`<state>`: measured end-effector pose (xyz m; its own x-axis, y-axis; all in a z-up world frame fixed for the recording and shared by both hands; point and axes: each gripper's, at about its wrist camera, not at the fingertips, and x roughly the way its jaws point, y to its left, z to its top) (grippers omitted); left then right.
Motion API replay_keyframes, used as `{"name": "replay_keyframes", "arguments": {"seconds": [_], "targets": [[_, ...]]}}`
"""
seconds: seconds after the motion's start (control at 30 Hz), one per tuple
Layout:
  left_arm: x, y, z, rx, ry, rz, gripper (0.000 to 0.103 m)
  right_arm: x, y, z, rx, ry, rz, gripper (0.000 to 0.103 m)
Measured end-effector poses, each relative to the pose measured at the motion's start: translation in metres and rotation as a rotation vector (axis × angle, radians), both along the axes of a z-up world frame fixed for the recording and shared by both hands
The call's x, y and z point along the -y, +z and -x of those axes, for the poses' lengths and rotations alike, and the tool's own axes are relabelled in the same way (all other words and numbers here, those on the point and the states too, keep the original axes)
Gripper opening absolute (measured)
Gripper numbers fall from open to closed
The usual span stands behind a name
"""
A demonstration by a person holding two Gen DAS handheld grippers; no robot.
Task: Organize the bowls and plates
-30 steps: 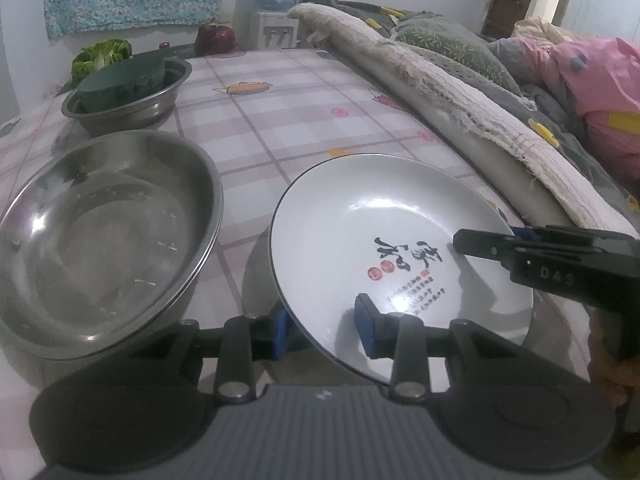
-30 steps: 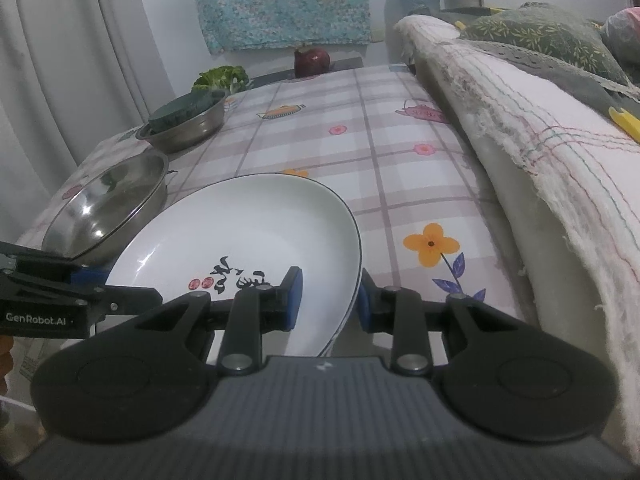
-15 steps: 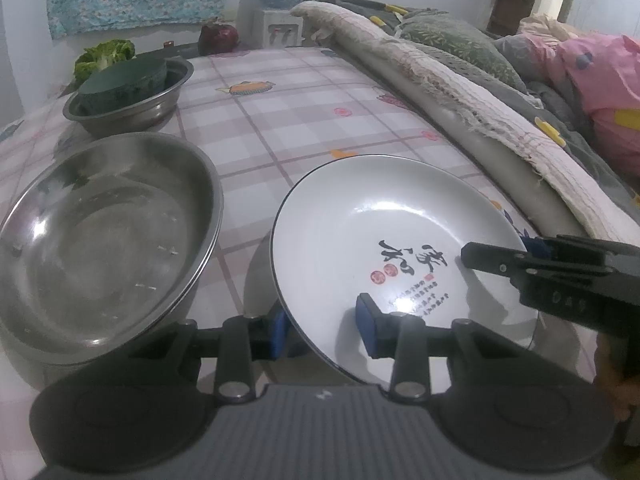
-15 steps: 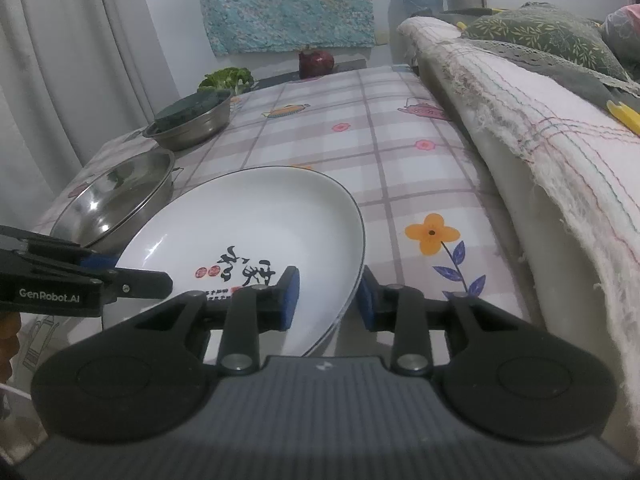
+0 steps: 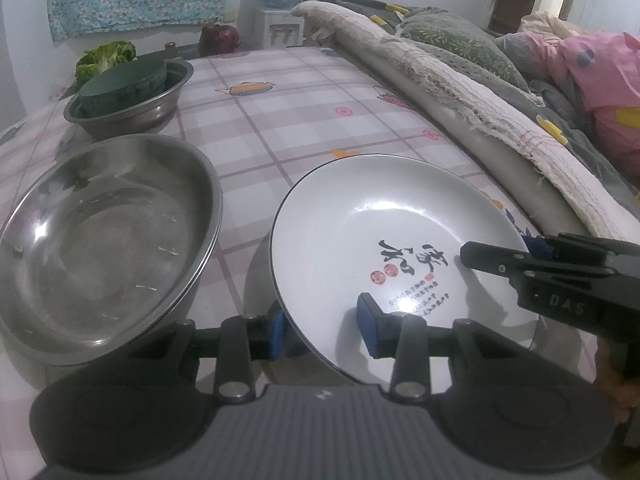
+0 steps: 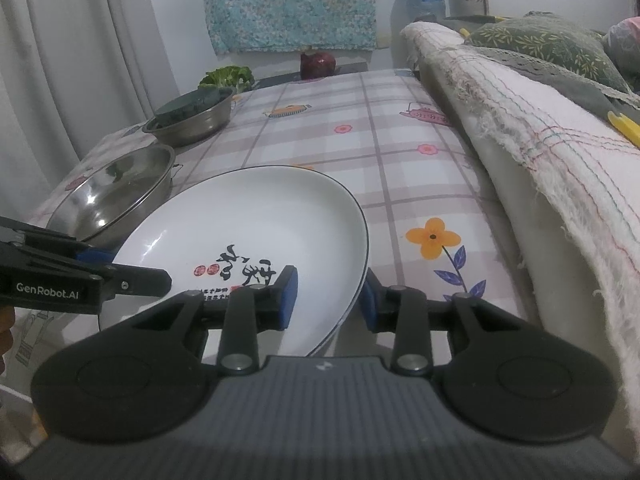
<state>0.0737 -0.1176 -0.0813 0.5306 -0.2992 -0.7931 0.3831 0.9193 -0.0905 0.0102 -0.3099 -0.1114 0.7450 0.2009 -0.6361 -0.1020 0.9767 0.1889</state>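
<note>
The plate point(image 5: 380, 216) is white with a thin dark rim. It sits at the near end of the counter point(image 5: 280, 120), on a checked cloth printed with flowers and teapots. Black brush characters, red seals and a few lines of small print are painted in its well; the small print is too fine to read.

The left gripper point(image 5: 322, 328) straddles the plate's near-left rim, one blue finger under the edge and the other over the well. The right gripper point(image 6: 328, 300) straddles the opposite rim the same way. Both sets of fingers are partly open around the rim; whether the pads press on it cannot be told.

Just left of the plate is a wide steel basin point(image 5: 100, 232), close but apart. Beyond it a smaller steel bowl point(image 5: 132, 112) holds a dark green round block point(image 5: 124, 84). Broccoli point(image 5: 106, 56) and a dark red round thing point(image 5: 220, 36) lie at the far end. A rolled, frayed blanket point(image 5: 460, 92) runs along the right edge of the counter, close by the plate. A curtain point(image 6: 80, 60) hangs on the left.

The left gripper's side reads "GenRobot.AI"; the right gripper's reads "DAS".
</note>
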Motion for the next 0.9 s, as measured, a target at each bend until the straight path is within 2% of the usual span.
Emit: {"name": "replay_keyframes", "arguments": {"seconds": [0.43, 0.9], "targets": [[0.0, 0.0, -0.002, -0.005, -0.007, 0.011, 0.039, 0.001, 0.004, -0.012, 0.005, 0.01, 0.035, 0.033], [-0.001, -0.003, -0.006, 0.006, -0.034, 0.018, 0.041, 0.005, -0.001, -0.008, 0.015, 0.018, 0.018, 0.033]]}}
